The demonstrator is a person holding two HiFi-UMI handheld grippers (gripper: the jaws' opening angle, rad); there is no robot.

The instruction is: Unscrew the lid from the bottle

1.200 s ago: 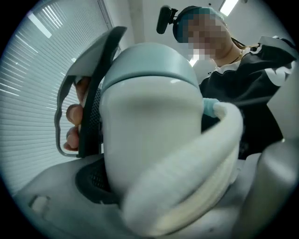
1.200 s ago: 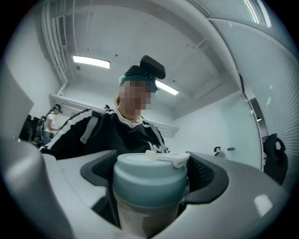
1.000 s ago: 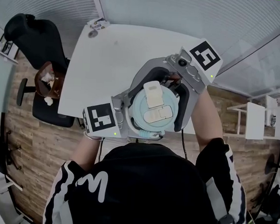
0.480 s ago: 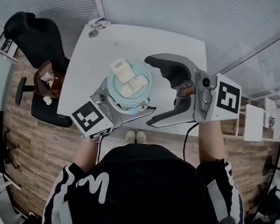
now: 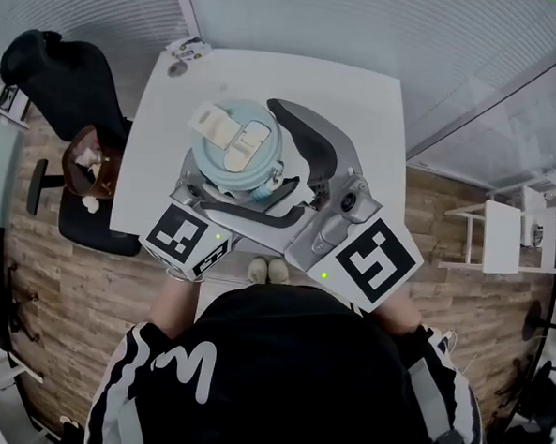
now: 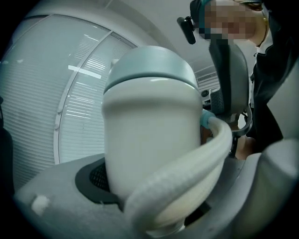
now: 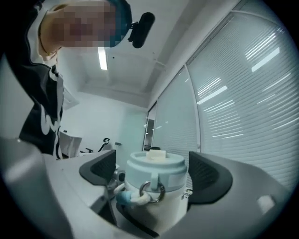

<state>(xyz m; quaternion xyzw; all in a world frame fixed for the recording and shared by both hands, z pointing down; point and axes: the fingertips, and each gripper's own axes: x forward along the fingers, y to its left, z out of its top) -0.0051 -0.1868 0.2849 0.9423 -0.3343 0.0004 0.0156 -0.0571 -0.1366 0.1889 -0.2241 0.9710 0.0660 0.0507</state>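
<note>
A white bottle (image 6: 149,140) with a pale blue lid (image 5: 233,153) is held upright above the white table. My left gripper (image 5: 225,196) is shut on the bottle's body below the lid. A white carry strap (image 6: 196,163) loops across the body close to the camera. My right gripper (image 7: 154,173) stands open around the lid (image 7: 156,169). Its dark pads (image 7: 208,177) sit on either side with a gap at each. In the head view the right gripper (image 5: 249,163) reaches in from the near right. A metal ring (image 7: 152,190) hangs from the lid's side.
The white table (image 5: 360,109) lies under both grippers, with a small object (image 5: 180,56) at its far left corner. A black chair (image 5: 62,72) and a seat holding brown things (image 5: 89,163) stand at the left. A white shelf (image 5: 503,235) is at the right.
The left gripper carried the bottle left and farther over the table. The right gripper came off the lid, swung out to the right, then came back around the lid from the near side.
</note>
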